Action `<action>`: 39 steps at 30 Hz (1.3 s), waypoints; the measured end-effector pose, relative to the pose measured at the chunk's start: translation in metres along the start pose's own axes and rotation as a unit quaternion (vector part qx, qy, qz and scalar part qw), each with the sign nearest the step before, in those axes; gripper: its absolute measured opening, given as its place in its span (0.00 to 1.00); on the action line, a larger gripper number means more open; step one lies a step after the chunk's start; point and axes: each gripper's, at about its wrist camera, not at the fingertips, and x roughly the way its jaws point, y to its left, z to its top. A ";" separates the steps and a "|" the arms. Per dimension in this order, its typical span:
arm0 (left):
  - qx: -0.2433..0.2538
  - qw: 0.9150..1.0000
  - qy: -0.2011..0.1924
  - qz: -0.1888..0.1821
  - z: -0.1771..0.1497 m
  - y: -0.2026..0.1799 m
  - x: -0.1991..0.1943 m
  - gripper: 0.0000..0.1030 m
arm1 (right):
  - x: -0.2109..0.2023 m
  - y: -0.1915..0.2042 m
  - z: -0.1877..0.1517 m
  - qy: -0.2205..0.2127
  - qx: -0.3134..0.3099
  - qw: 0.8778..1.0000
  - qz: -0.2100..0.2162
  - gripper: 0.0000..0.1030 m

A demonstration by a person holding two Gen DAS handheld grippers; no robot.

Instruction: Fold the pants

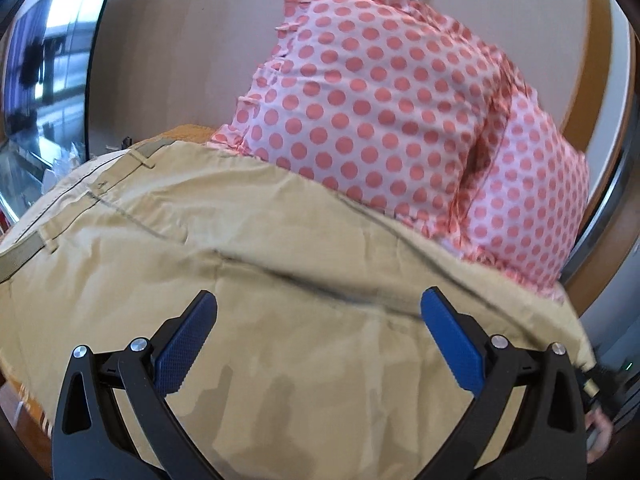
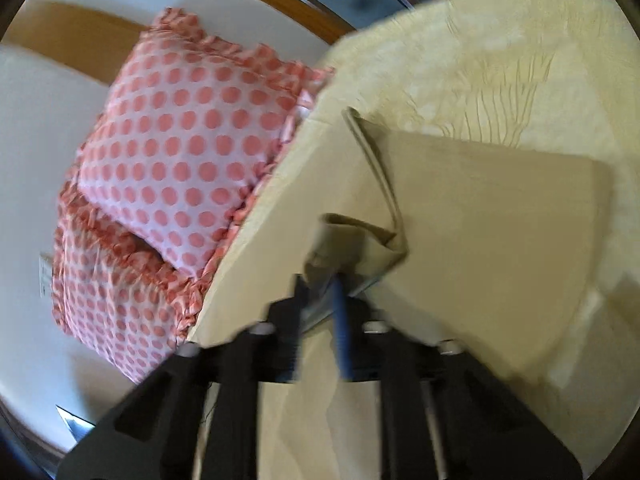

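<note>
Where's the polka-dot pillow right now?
In the left wrist view the polka-dot pillow stands beyond the khaki pants, upper centre-right against the wall; in the right wrist view it lies left of them.

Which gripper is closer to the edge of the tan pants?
Right. The right gripper has its jaws shut on a folded edge of the pants. The left gripper hangs open over the middle of the cloth, gripping nothing.

Left gripper (image 1: 318, 312): black forked arms, blue ridged pads (image 1: 185, 344), silver screws; right gripper (image 2: 336, 280) alike, blurred
</note>
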 end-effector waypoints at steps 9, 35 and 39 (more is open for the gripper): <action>-0.011 0.998 0.052 0.017 0.058 -0.009 0.070 0.99 | -0.037 -0.007 -0.004 -0.031 0.003 0.998 0.063 0.04; -0.038 0.994 0.096 0.034 -0.045 0.035 -0.041 0.07 | -0.076 -0.052 0.022 -0.063 -0.041 0.997 -0.014 0.04; -0.063 0.990 0.123 0.037 -0.085 0.048 -0.052 0.07 | -0.074 -0.065 0.020 -0.057 -0.030 0.998 -0.020 0.04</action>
